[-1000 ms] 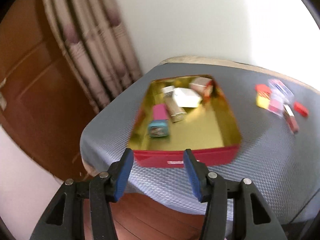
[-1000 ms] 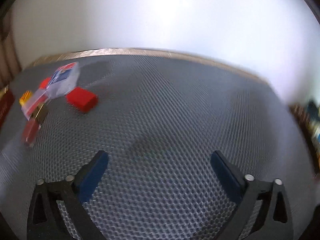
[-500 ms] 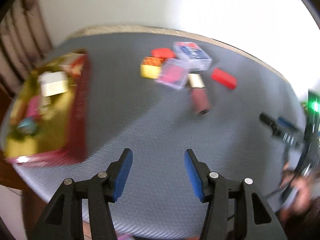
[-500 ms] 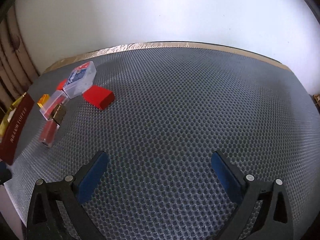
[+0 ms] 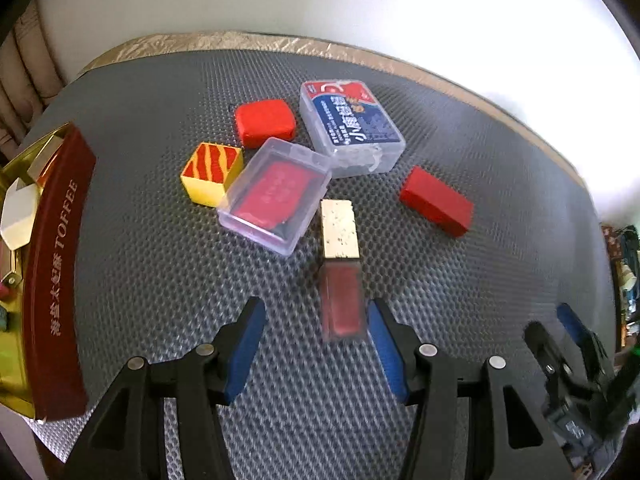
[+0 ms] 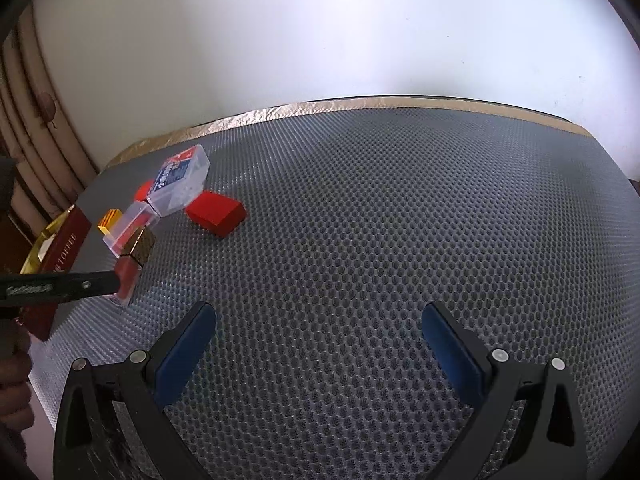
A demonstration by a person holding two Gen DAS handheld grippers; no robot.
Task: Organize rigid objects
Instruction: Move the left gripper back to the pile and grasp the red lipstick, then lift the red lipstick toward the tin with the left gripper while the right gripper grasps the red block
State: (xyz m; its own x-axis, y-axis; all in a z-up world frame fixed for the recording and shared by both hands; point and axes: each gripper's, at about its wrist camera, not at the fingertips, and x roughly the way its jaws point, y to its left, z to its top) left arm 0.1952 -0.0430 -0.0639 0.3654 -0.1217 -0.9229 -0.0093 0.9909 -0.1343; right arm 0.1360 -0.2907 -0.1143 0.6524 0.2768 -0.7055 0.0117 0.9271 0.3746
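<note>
A pile of small items lies on the grey mat: a lipstick-like tube with gold cap (image 5: 341, 264), a clear case with red insert (image 5: 276, 194), a blue-label clear box (image 5: 350, 122), a red block (image 5: 436, 202), a rounded red piece (image 5: 265, 122) and a yellow-red striped cube (image 5: 211, 171). My left gripper (image 5: 316, 332) is open, low over the mat, with the tube's red end just inside its right finger. The red toffee tin (image 5: 56, 272) stands at the left. My right gripper (image 6: 318, 340) is open and empty over bare mat; the pile (image 6: 176, 208) is to its far left.
The tin holds several small boxes, among them a white one (image 5: 16, 216). The table's gold-trimmed far edge (image 5: 280, 42) meets a white wall. A curtain (image 6: 28, 148) hangs at the left. The right gripper shows in the left wrist view (image 5: 568, 332).
My left gripper swung right from the tin and closed in on the pile, so the tube now lies between its fingers. My right gripper barely moved.
</note>
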